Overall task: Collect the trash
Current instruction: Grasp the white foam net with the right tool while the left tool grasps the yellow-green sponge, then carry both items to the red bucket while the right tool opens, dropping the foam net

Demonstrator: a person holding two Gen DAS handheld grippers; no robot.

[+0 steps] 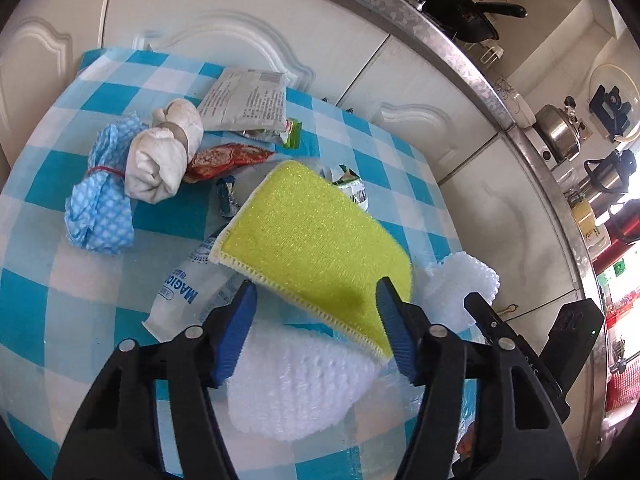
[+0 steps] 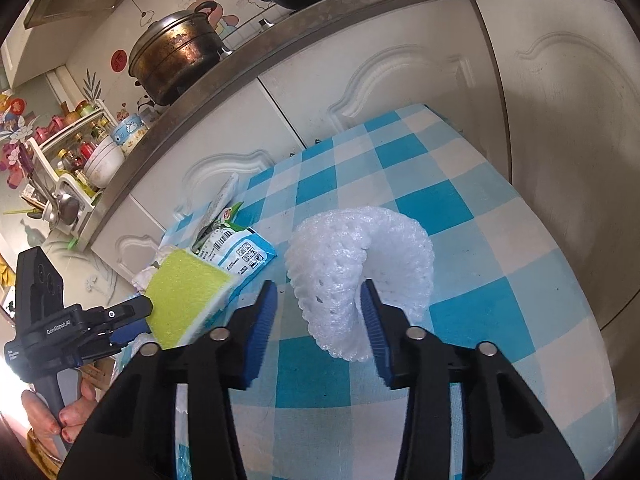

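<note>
My left gripper (image 1: 314,292) is shut on a yellow-green sponge (image 1: 316,252) and holds it tilted above the checked table (image 1: 60,280); the sponge also shows in the right wrist view (image 2: 188,292). Under it lies a white foam net (image 1: 296,384). My right gripper (image 2: 318,294) is open, its fingers either side of another white foam net (image 2: 360,276) lying on the table. Wrappers lie on the table: a red one (image 1: 224,160), a grey printed packet (image 1: 244,102), a white "MAGIC" packet (image 1: 188,292) and a blue-white packet (image 2: 236,254).
A rolled white cloth (image 1: 164,156) and a tied blue patterned cloth (image 1: 104,204) lie at the table's left. White cabinet doors (image 2: 360,92) stand close behind the table. Above them a steel counter (image 1: 472,64) carries pans, pots and bowls.
</note>
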